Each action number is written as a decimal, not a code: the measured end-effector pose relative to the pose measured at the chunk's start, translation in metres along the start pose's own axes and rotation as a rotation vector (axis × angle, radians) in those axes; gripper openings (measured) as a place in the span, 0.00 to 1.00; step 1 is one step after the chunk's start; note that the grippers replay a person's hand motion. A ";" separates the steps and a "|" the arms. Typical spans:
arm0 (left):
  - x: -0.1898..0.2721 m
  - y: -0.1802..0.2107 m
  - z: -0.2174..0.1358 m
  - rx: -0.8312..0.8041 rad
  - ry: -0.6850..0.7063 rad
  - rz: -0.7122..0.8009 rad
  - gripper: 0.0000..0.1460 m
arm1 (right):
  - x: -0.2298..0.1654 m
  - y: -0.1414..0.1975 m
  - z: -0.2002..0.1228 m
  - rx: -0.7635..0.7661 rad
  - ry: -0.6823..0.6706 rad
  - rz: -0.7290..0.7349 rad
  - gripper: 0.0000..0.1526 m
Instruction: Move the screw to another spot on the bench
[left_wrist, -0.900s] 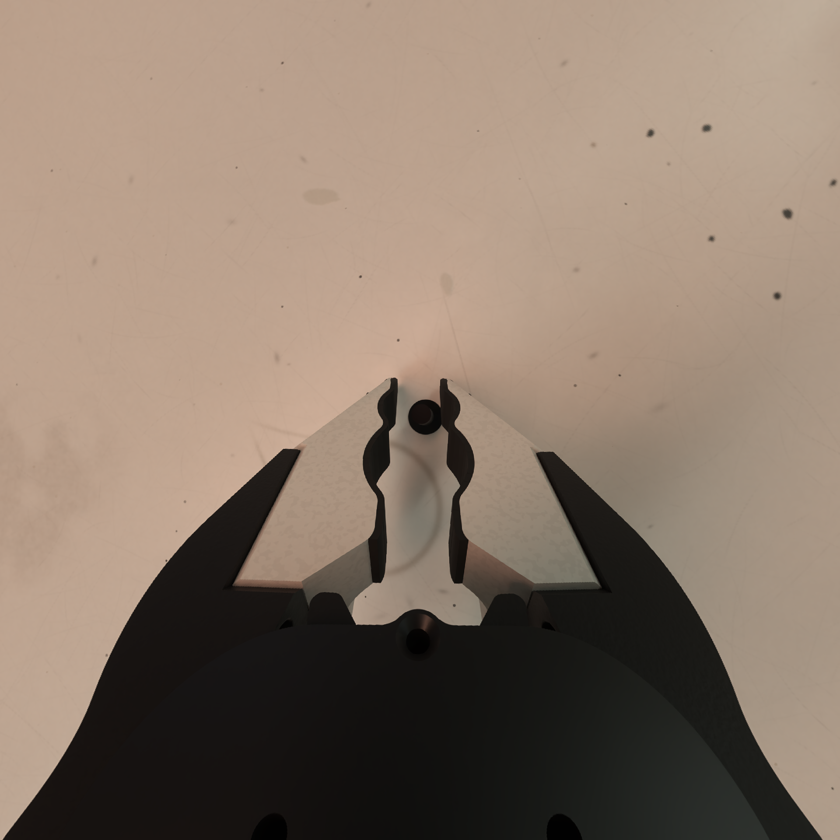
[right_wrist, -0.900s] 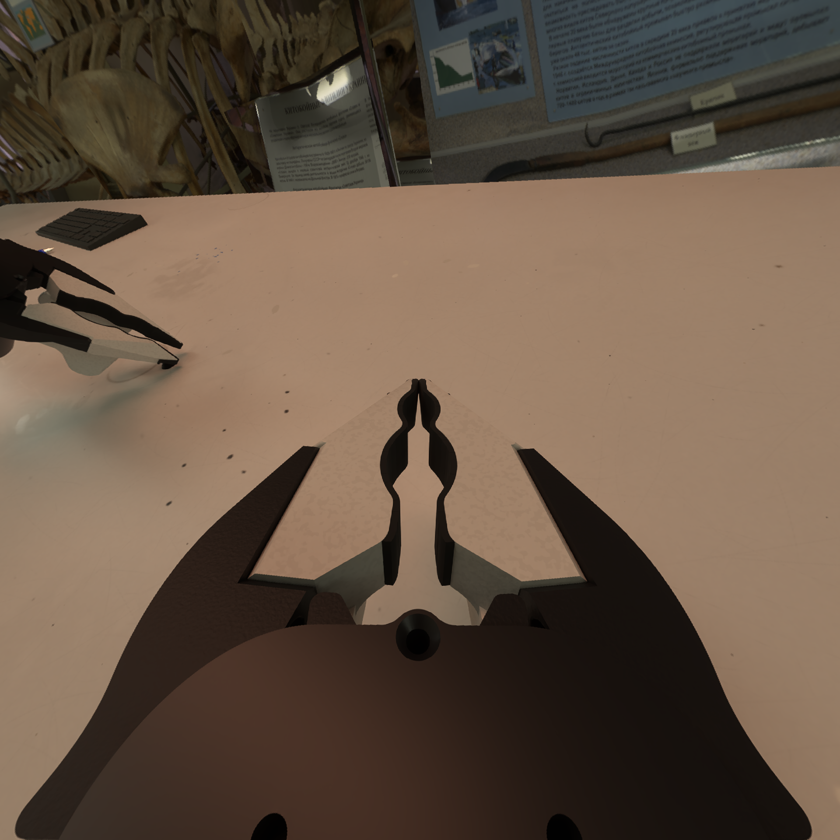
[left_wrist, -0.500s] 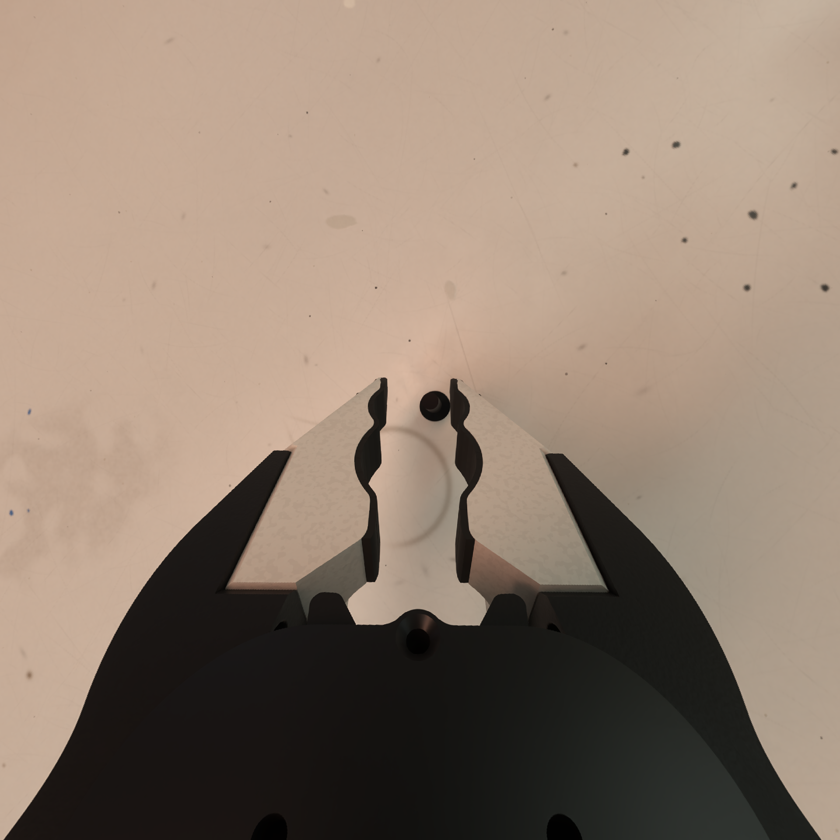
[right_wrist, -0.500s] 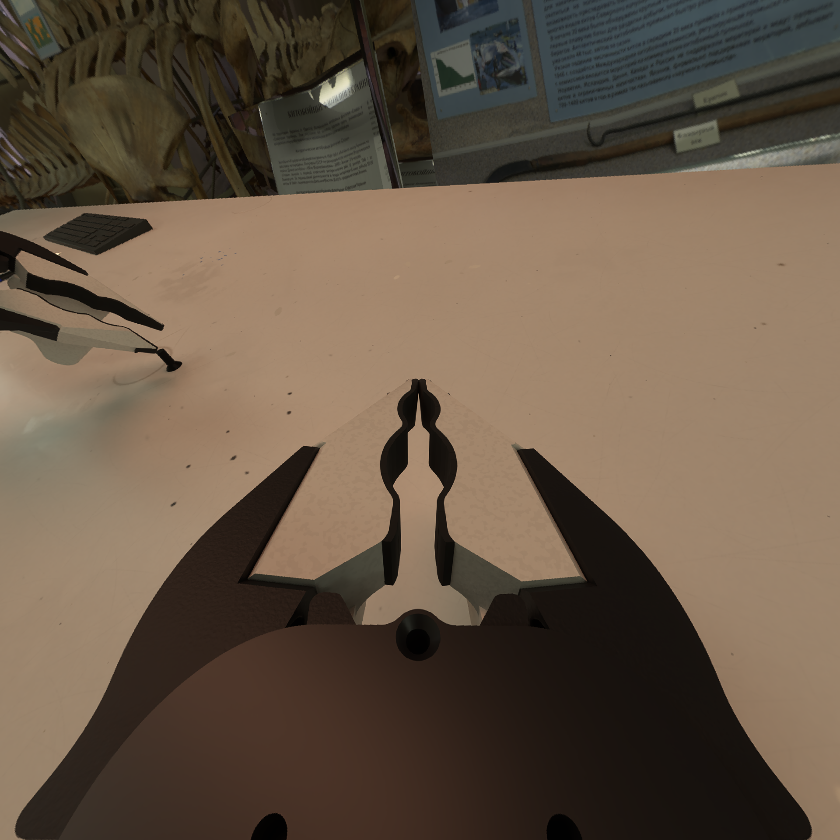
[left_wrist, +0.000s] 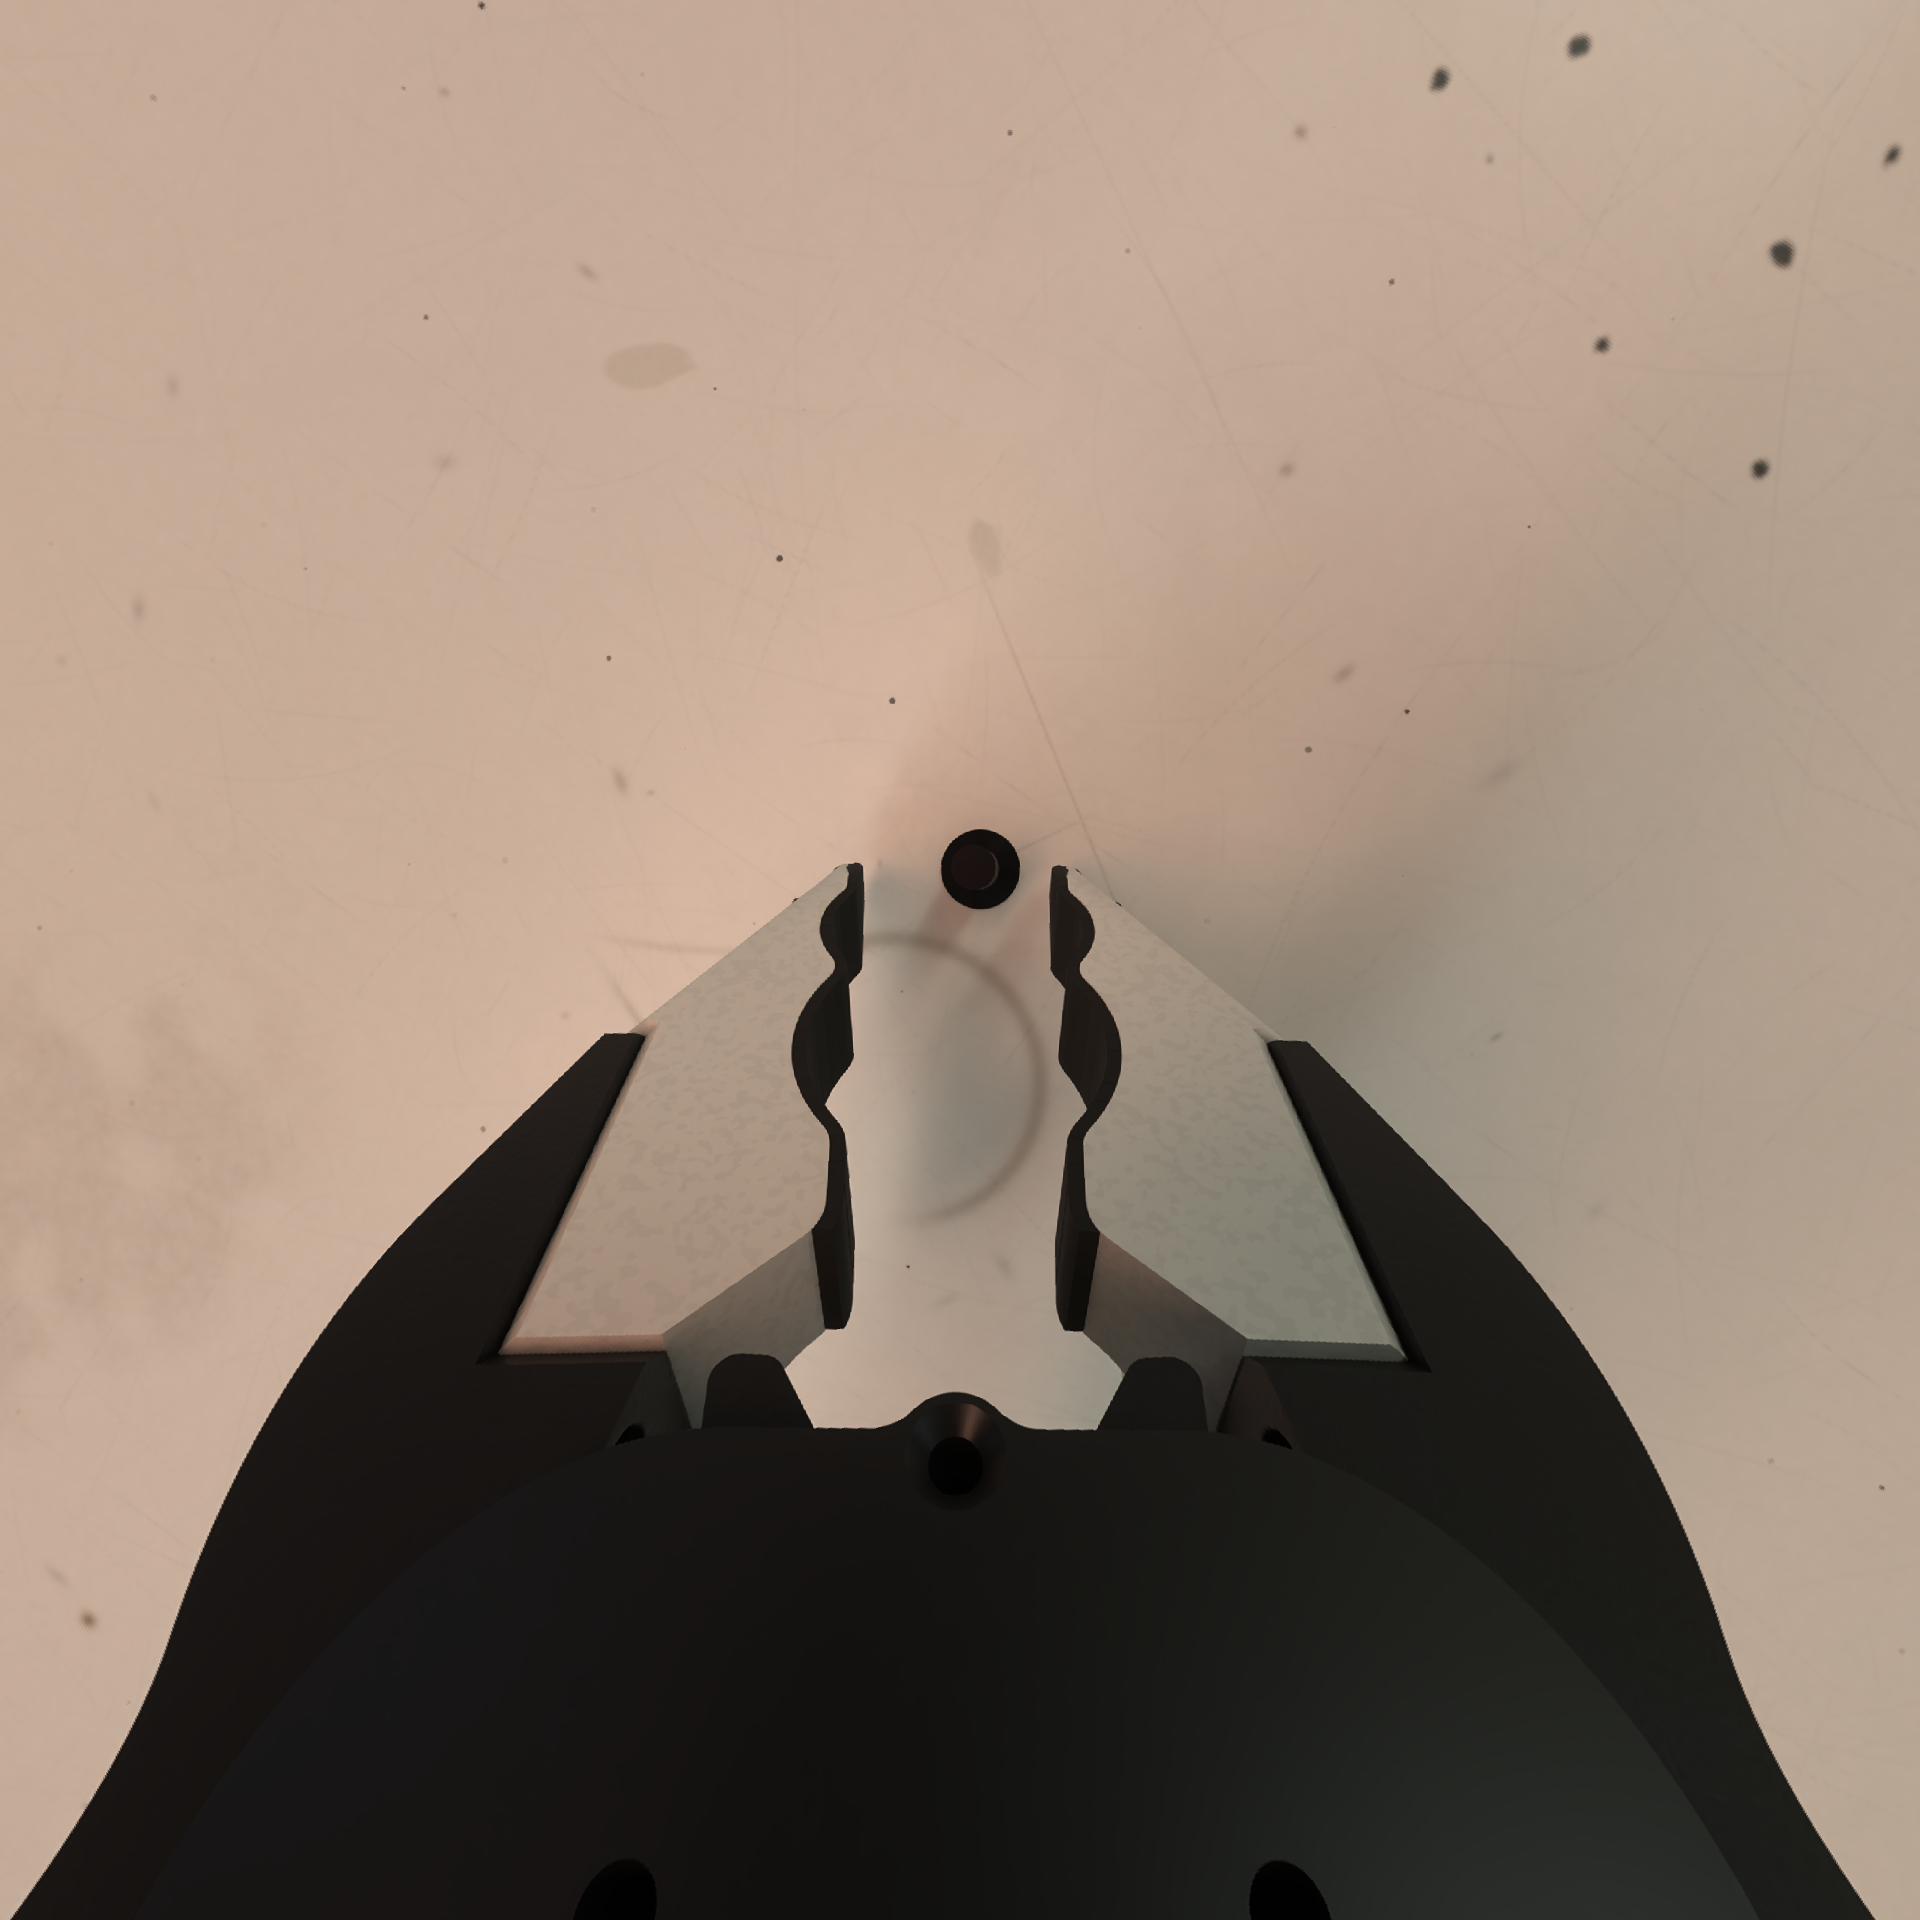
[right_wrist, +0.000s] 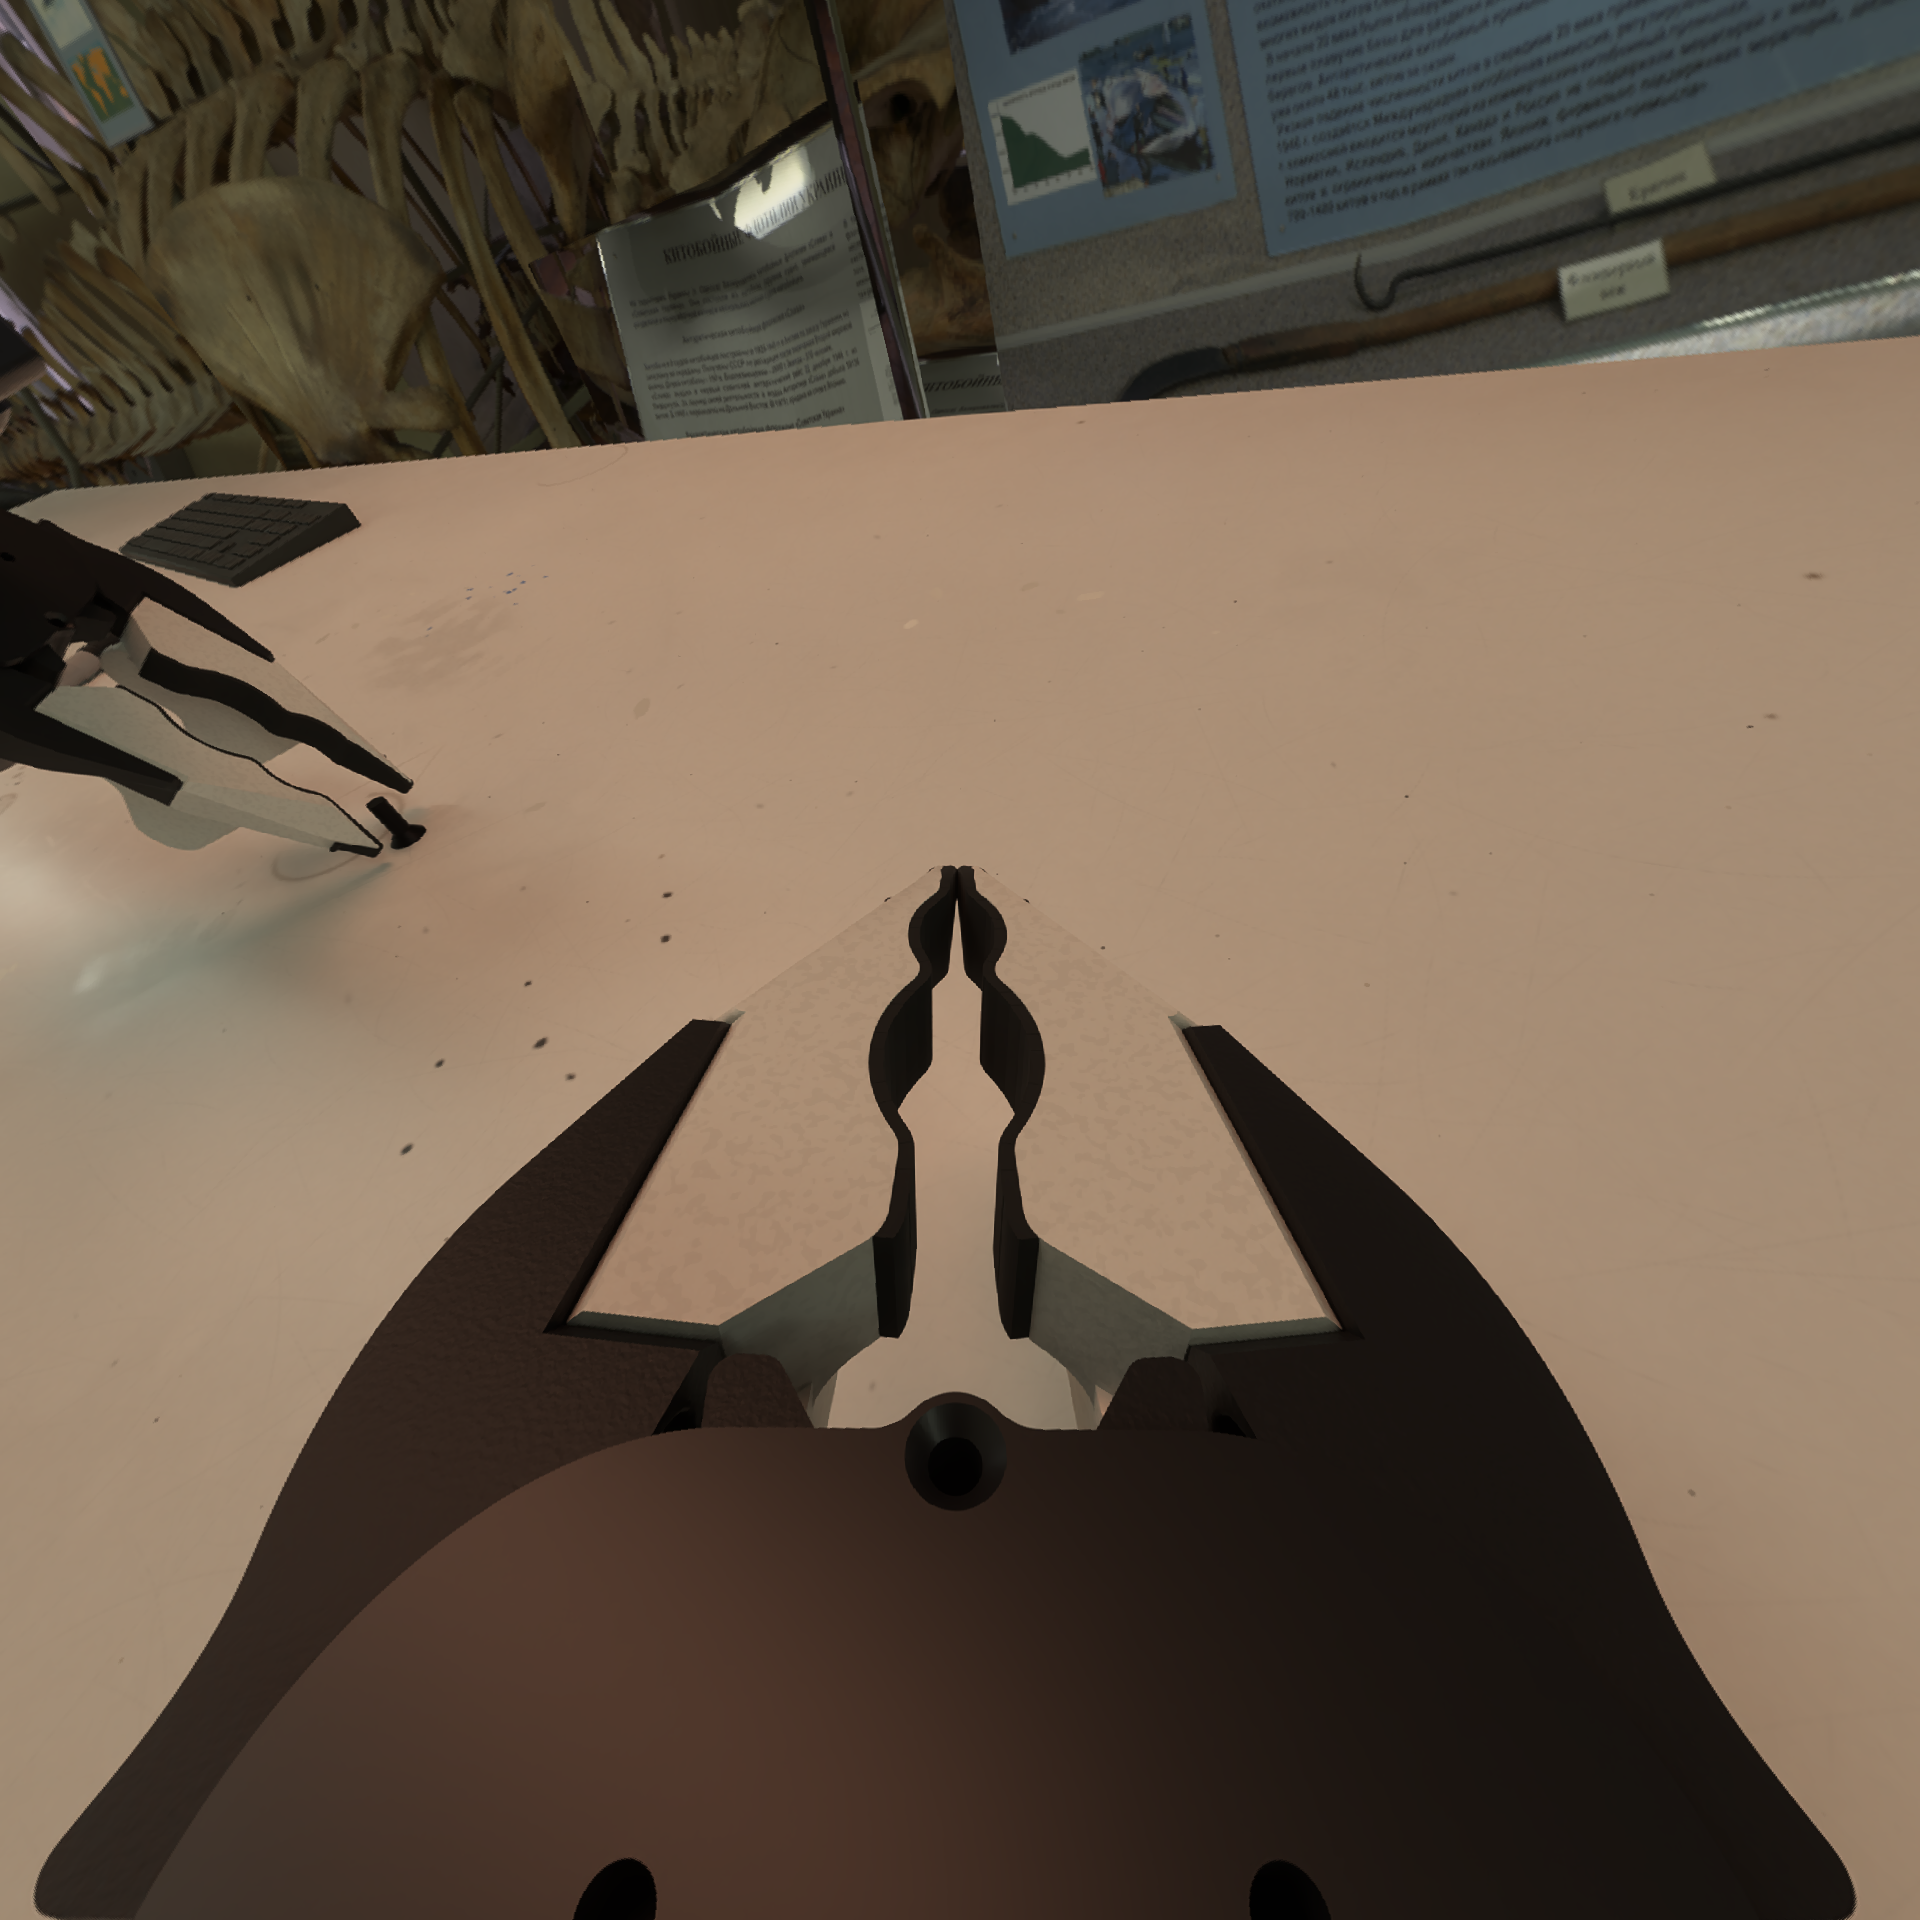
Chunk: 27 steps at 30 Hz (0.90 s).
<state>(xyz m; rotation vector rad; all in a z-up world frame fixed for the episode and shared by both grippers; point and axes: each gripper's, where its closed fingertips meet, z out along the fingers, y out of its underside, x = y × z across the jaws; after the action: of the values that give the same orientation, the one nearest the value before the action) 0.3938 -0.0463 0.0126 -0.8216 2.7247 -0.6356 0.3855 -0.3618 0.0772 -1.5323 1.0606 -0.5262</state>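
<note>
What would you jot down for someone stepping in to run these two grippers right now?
Left gripper: open, tips low over the pinkish speckled bench, holding nothing.
Small black screw: stands head-down on the bench just past the left fingertips, touching neither as far as the views show.
Right gripper: shut, empty, idle over bare bench, well away from the screw.
Done: screw appears set down and released.
Left: back the left gripper away without knocking the screw.
</note>
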 end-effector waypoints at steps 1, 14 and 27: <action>0.000 0.000 0.000 -0.006 0.009 0.002 0.24 | 0.000 0.000 0.000 -0.001 -0.001 0.003 0.00; 0.025 -0.033 -0.013 0.200 0.251 -0.063 0.05 | 0.002 0.001 0.000 -0.001 -0.012 0.029 0.00; 0.085 -0.140 -0.123 0.885 1.116 -0.263 0.05 | 0.002 0.000 -0.001 0.000 -0.012 0.021 0.00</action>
<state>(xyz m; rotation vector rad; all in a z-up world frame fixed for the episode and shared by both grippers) 0.3497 -0.1580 0.1785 -0.6511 2.4888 -2.7370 0.3859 -0.3635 0.0774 -1.5205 1.0662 -0.5018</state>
